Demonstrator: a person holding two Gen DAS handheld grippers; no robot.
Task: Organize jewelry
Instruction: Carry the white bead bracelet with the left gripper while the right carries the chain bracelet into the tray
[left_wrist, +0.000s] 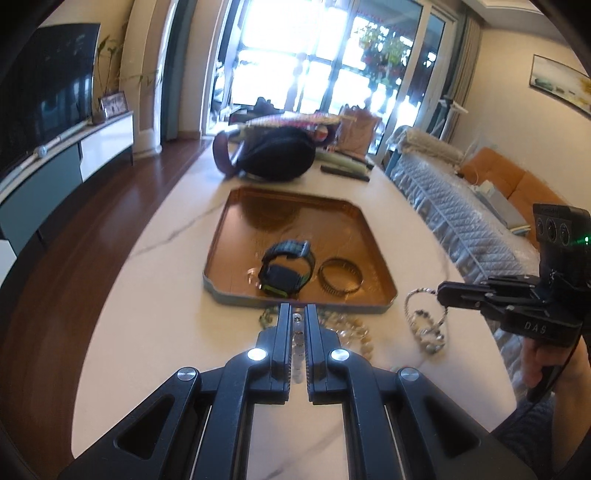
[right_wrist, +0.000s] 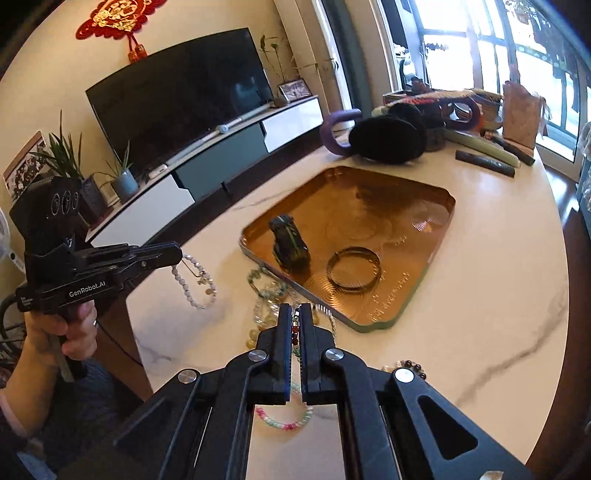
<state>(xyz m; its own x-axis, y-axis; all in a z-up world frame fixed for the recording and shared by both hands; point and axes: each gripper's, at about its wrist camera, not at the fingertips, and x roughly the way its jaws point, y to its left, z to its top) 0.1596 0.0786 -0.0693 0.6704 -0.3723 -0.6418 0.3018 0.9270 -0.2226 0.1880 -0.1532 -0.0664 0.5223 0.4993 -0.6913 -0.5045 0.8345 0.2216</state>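
The left gripper (left_wrist: 297, 318), matte black plastic with ridged inner pads, is clenched on a white bead bracelet (right_wrist: 192, 280) that dangles over the table edge. The right gripper (right_wrist: 294, 317) pinches a silvery twisted bracelet (left_wrist: 424, 321) with dark beads, hanging above the glossy white marble table (right_wrist: 461, 314). A copper-coloured metal tray (right_wrist: 406, 306), rectangular with notched corners, holds one dark rubbery watch (left_wrist: 286, 269) standing curled on its strap and one thin ribbed metal bangle (left_wrist: 340, 280) lying flat just beside it. Several more bead bracelets (right_wrist: 269, 291) lie heaped just outside the tray's near rim; their number cannot be told.
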